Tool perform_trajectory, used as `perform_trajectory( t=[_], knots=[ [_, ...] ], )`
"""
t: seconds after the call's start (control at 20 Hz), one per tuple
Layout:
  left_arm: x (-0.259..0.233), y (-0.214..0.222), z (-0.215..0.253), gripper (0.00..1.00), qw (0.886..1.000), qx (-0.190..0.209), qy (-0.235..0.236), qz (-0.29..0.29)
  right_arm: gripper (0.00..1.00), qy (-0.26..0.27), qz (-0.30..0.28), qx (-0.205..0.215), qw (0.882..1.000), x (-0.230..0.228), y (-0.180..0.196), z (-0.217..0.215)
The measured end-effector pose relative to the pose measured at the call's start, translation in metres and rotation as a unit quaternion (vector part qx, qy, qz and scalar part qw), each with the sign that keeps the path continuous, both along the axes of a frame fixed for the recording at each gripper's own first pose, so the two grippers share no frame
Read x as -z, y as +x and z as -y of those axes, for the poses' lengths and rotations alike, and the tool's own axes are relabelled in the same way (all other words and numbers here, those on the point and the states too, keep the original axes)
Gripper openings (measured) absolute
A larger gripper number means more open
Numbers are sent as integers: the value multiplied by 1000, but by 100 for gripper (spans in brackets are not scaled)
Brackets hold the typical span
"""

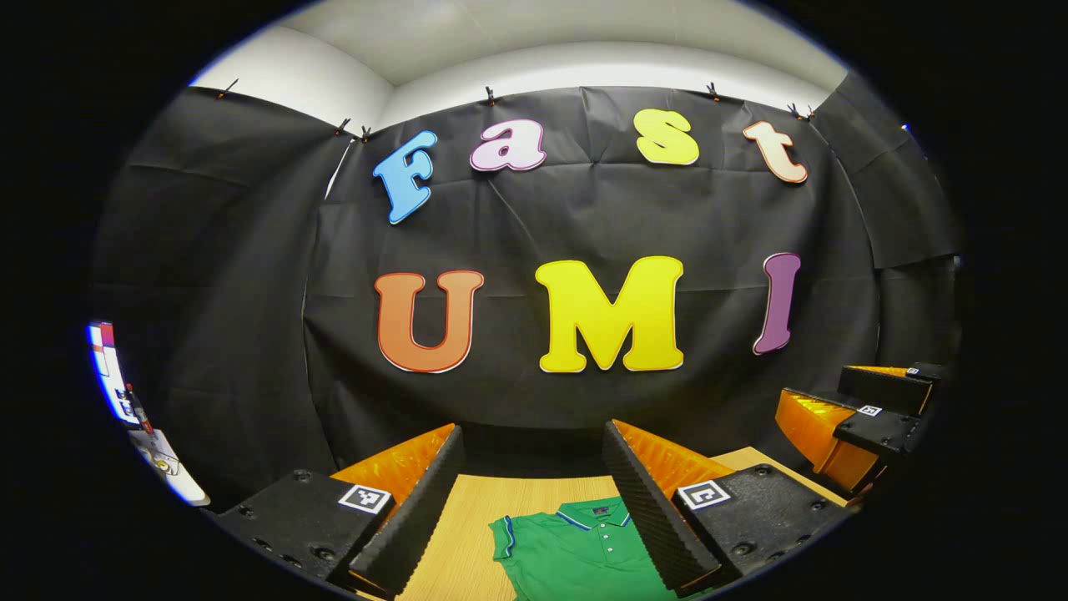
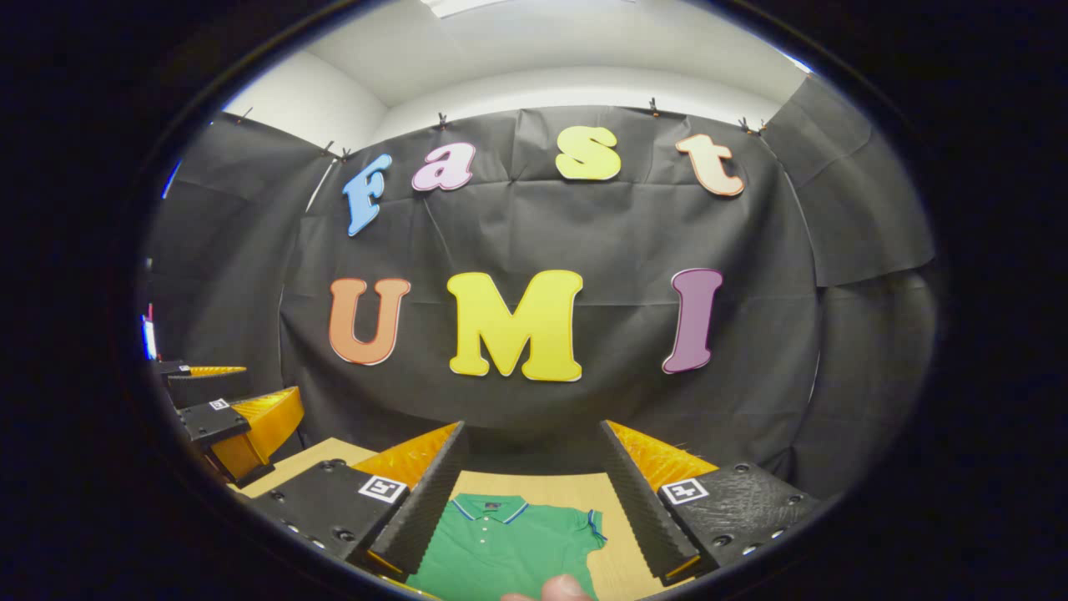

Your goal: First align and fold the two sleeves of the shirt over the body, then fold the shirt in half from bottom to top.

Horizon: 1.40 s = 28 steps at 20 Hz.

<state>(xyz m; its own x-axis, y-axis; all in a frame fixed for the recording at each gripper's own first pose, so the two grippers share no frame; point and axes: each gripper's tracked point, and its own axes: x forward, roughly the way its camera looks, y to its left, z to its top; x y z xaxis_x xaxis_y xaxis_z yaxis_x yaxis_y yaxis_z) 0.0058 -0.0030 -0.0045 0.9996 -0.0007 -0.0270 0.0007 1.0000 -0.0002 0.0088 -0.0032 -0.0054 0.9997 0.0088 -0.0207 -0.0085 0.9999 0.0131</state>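
A pale wooden table (image 1: 467, 517) stood before the black cloth wall. The left gripper (image 1: 534, 442) and right gripper (image 2: 534, 438) hovered with fingers apart, holding nothing. Below, the green shirt (image 2: 509, 547) lay flat, bare wood around its edges.

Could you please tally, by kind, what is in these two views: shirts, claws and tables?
Shirt: 1, green, lying flat on the table
Claws: 2, left claw and right claw, both open above the shirt
Table: 1, wooden
Total: 4
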Motion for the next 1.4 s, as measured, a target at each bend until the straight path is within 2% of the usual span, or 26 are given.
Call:
perform_trajectory(
  t=[0.55, 0.9, 1.15, 1.4],
  knots=[
    [5, 10, 2, 100, 1000, 1, -3, -8, 96, 0, 0, -4, 1000, -1, 6, 4],
    [7, 14, 14, 100, 1000, 11, -8, -9, 95, -17, -25, -9, 1000, 19, 14, 22],
    [14, 19, 23, 100, 1000, 13, -7, -13, 95, -21, -64, -6, 998, 57, 24, 45],
    [20, 27, 30, 100, 1000, 12, -9, -16, 95, -31, -126, 4, 992, 120, 48, 73]
  ],
)
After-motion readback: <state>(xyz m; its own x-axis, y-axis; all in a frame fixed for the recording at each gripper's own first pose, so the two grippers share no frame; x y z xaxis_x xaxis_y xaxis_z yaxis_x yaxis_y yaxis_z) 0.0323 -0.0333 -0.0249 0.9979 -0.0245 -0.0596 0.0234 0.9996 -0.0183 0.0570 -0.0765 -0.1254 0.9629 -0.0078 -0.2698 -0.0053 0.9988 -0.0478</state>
